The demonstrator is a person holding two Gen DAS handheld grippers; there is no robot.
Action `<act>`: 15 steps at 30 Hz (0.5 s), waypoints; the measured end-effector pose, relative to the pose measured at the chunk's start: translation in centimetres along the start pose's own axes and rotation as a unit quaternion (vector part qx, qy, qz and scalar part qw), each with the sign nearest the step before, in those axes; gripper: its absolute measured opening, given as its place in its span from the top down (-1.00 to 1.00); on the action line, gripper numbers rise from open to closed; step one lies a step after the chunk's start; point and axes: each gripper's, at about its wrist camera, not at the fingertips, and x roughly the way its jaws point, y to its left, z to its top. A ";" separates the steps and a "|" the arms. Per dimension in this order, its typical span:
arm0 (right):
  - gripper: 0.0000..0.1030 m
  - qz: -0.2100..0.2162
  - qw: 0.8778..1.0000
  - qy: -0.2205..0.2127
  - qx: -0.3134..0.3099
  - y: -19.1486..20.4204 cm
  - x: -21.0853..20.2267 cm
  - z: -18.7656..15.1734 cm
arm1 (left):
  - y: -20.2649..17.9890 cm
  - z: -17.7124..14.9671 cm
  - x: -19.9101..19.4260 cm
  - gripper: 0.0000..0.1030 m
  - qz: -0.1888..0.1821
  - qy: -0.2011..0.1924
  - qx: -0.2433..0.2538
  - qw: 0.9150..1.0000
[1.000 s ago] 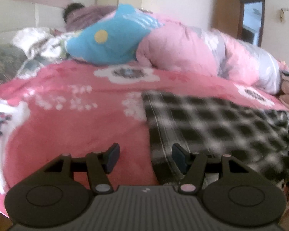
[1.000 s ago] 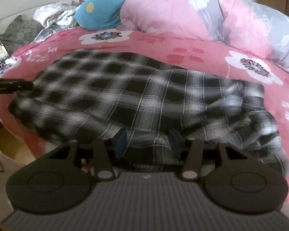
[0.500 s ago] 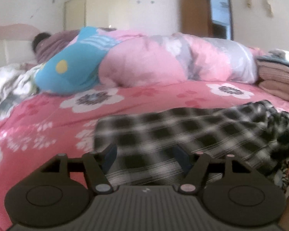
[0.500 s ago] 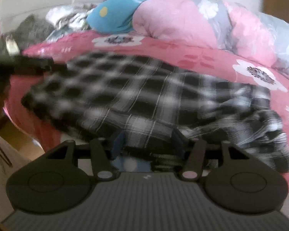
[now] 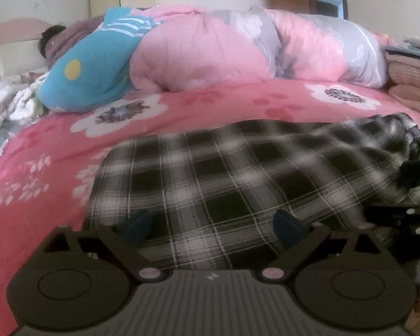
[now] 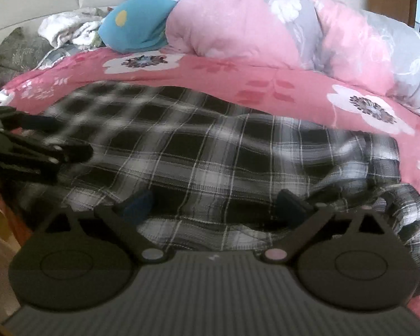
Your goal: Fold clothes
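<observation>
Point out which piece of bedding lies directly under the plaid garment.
The pink flowered bedspread: the plaid garment rests on it. The rolled pink-grey quilt and blue pillow lie behind.

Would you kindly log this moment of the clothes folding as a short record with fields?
garment: black and white plaid shirt, lying spread on the bed
surface: pink floral bedspread
left gripper: open, jaws have just been opening, fingers over the shirt's near edge, nothing gripped
right gripper: open, jaws have just been opening, fingers over the shirt's near hem, nothing gripped
behind the shirt: pink and grey quilt, blue pillow
right edge of left view: folded stack
</observation>
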 end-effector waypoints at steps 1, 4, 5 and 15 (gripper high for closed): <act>-0.97 0.002 1.000 0.001 0.006 -0.2 0.1 0.0 | 0.1 0.0 0.1 -0.92 0.000 0.003 -0.006 1.000; -0.98 0.001 1.000 0.004 0.014 -0.3 0.1 0.0 | 0.4 0.1 0.4 -0.99 -0.004 0.009 -0.028 1.000; -0.98 -0.002 1.000 0.004 0.015 -0.2 0.1 0.0 | 0.5 0.2 0.5 -0.99 -0.005 0.011 -0.033 0.999; -0.98 -0.019 0.999 0.000 0.028 0.3 -0.3 -0.4 | 1.0 0.4 0.6 -1.00 -0.009 0.021 -0.057 0.998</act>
